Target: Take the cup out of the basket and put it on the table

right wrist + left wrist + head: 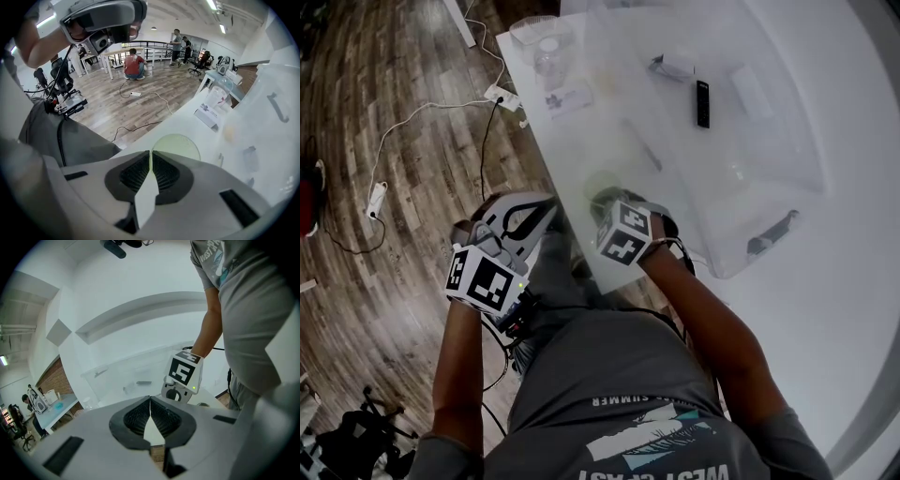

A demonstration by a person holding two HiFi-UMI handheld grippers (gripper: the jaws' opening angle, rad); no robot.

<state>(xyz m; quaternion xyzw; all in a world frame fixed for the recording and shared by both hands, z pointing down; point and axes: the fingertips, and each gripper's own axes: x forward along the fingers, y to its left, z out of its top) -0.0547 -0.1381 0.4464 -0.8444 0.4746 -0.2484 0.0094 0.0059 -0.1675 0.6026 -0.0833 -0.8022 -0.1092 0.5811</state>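
The person's grey shirt carried the only print that could be read. The word "SUMMER" ran in small white capitals across it. Nearer the person, larger white letters stood upside down in the head view; "WEST" was plain and the rest was cut off. The left cube on the left gripper and the right cube on the right gripper bore square black-and-white markers, with no letters or numbers. A white card at the far left of the table had dark print too small to read.
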